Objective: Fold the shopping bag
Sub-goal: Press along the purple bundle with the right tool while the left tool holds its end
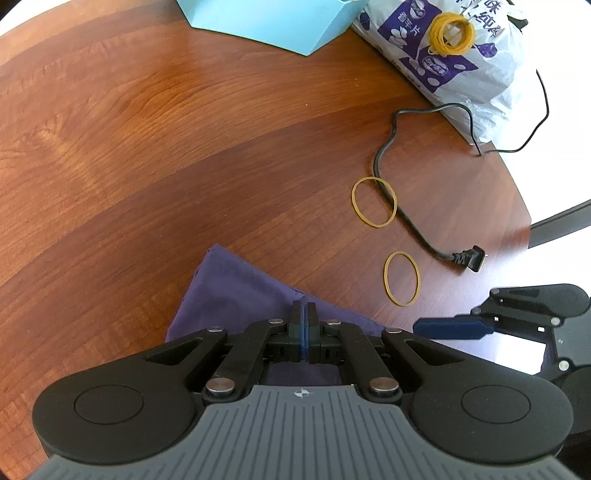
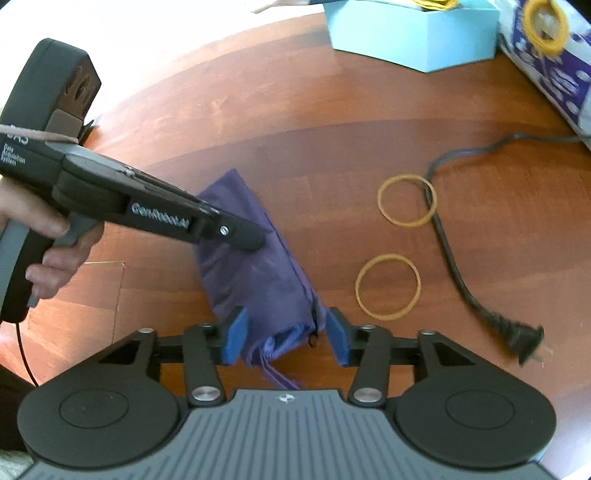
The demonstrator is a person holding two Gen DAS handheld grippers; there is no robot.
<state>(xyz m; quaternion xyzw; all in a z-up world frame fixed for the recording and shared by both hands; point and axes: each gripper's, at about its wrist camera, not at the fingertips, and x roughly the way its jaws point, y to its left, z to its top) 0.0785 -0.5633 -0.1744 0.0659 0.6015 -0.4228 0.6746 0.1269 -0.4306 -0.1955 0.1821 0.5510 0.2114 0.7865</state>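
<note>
A purple fabric shopping bag (image 2: 255, 266) lies folded into a narrow bundle on the wooden table (image 2: 332, 129); it also shows in the left wrist view (image 1: 240, 295). My left gripper (image 1: 305, 314) is shut, its tip pressing down on the bag's middle; from the right wrist view it shows as a black tool (image 2: 251, 236) held by a hand. My right gripper (image 2: 286, 336) is open, its blue pads (image 2: 234, 338) on either side of the bag's near end, where a zipper and cords show. The right gripper's blue finger also shows in the left wrist view (image 1: 450, 328).
Two loose rubber bands (image 2: 388, 286) (image 2: 406, 199) lie right of the bag. A black power cord with plug (image 2: 524, 343) runs beside them. A light blue box (image 2: 417, 33) and a white-purple plastic bag (image 1: 461, 55) with rubber bands on it sit at the far right.
</note>
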